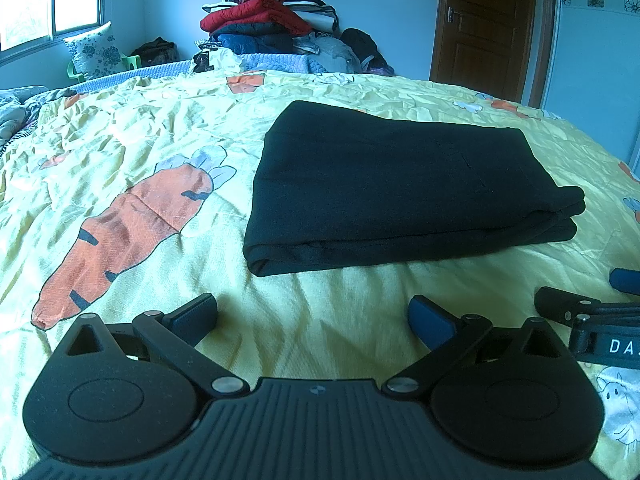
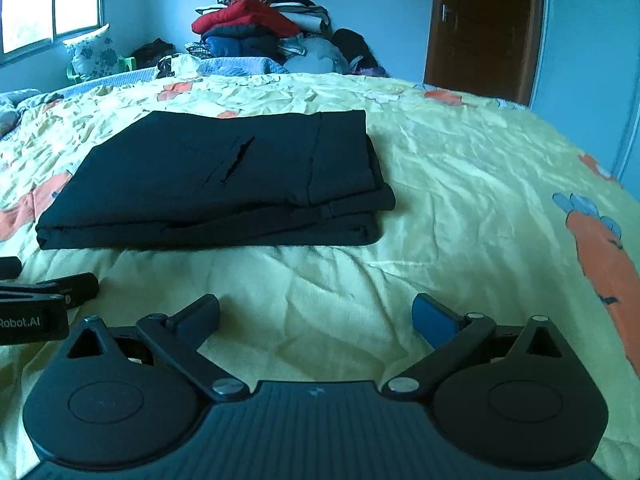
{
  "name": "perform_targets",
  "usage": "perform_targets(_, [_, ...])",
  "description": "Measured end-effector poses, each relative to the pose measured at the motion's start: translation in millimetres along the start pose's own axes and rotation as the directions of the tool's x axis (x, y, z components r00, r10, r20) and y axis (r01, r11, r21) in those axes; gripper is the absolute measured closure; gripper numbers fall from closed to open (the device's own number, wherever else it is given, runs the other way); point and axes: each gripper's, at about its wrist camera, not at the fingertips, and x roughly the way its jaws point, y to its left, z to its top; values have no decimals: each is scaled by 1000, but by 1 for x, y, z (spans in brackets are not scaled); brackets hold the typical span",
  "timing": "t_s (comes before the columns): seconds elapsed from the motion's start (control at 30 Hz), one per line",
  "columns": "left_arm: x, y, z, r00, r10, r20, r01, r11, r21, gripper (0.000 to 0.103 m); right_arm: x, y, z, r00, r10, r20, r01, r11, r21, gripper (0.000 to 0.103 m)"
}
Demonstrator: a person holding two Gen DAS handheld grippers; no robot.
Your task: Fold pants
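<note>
The black pants (image 1: 392, 184) lie folded into a flat, stacked rectangle on the yellow carrot-print bedspread (image 1: 160, 128). They also show in the right wrist view (image 2: 216, 184), with a pocket slit on top. My left gripper (image 1: 314, 318) is open and empty, low over the bedspread just short of the pants' near edge. My right gripper (image 2: 316, 318) is open and empty, near the bedspread (image 2: 480, 184), to the right of the pants' near edge. Each gripper shows at the edge of the other's view, the right one (image 1: 592, 312) and the left one (image 2: 44, 292).
A tall pile of clothes and quilts (image 1: 264, 16) stands beyond the bed's far side. A brown door (image 1: 484, 24) is at the back right, a window (image 1: 48, 0) and floral pillow (image 1: 96, 52) at the back left.
</note>
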Motion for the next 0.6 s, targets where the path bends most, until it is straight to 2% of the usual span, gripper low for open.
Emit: perform_targets(0.6, [0,0,0,1000,0,0,0,1000,0,0,0,1,-1,1000,5,-2,-5,1000,6,0])
